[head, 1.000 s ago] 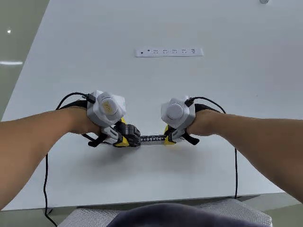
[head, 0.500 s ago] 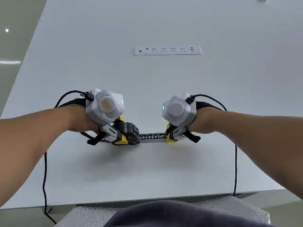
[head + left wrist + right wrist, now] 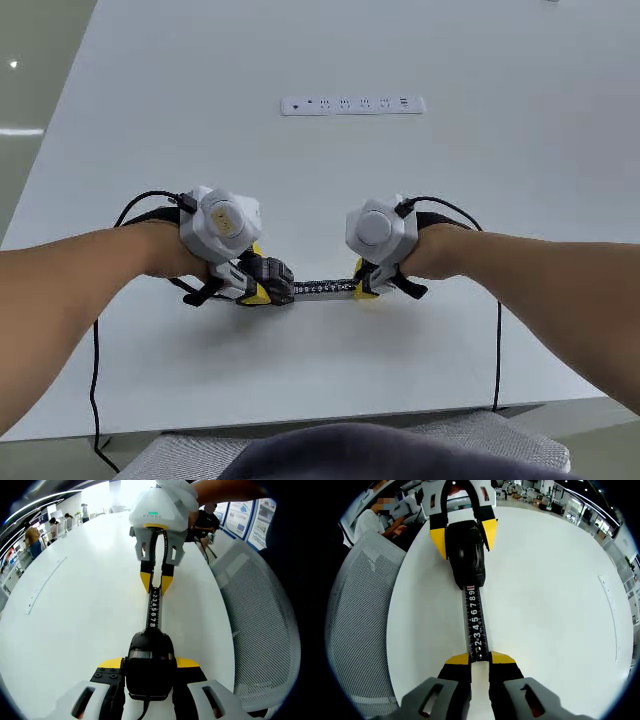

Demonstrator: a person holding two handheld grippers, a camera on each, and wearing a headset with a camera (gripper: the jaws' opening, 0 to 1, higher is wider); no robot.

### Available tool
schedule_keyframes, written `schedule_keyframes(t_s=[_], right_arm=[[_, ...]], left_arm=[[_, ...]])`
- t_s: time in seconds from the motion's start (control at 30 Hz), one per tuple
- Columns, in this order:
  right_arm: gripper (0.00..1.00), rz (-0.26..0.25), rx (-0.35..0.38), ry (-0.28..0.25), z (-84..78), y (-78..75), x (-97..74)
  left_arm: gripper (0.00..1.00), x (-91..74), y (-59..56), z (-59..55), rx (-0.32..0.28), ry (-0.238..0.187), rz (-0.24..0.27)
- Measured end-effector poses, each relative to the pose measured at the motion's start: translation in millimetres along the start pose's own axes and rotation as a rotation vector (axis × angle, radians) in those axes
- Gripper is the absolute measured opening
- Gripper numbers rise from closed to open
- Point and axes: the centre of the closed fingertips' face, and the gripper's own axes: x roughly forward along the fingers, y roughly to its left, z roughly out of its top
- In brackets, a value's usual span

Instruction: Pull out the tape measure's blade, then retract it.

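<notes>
A black and yellow tape measure case (image 3: 271,281) rests on the white table (image 3: 450,180) near its front edge. My left gripper (image 3: 256,286) is shut on the case (image 3: 150,665), one yellow-tipped jaw on each side. A short length of numbered blade (image 3: 325,289) runs right from the case to my right gripper (image 3: 362,289). In the right gripper view my right gripper (image 3: 479,659) is shut on the blade's end, and the blade (image 3: 474,617) stretches flat to the case (image 3: 465,550). About nine numerals show on the blade (image 3: 153,611).
A white power strip (image 3: 352,104) lies farther back on the table. Black cables (image 3: 497,340) trail from both grippers over the front edge. A grey mesh chair (image 3: 260,630) stands right at the table's front edge.
The grippers have drawn slightly further apart, and a little more blade shows between them. Both grips are unchanged.
</notes>
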Motion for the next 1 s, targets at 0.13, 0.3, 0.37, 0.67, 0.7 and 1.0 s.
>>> schedule_keyframes(t_s=[0.13,0.3,0.37,0.67,0.7,1.0], right_arm=[[0.11,-0.001,0.000,0.002,-1.9,-0.4,-0.8],[0.11,0.001,-0.001,0.007,-3.7,0.0,-2.2],[0.11,0.002,0.000,0.008,-4.6,-0.3,-2.5],[0.11,0.000,-0.001,0.013,-8.9,-0.5,-4.7],[0.11,0.000,0.000,0.014,-9.8,-0.7,-5.1],[0.11,-0.001,0.002,0.020,-14.5,-1.5,-6.8]], left_arm=[[0.33,0.2,0.0,0.4,0.001,0.001,0.000],[0.33,0.3,-0.2,1.0,0.001,0.001,0.001],[0.33,0.2,-0.1,1.0,0.001,0.001,0.001],[0.33,0.4,0.1,1.4,0.000,0.002,0.001],[0.33,0.5,0.2,1.4,0.000,0.002,0.001],[0.33,0.4,0.5,1.5,0.001,-0.001,0.006]])
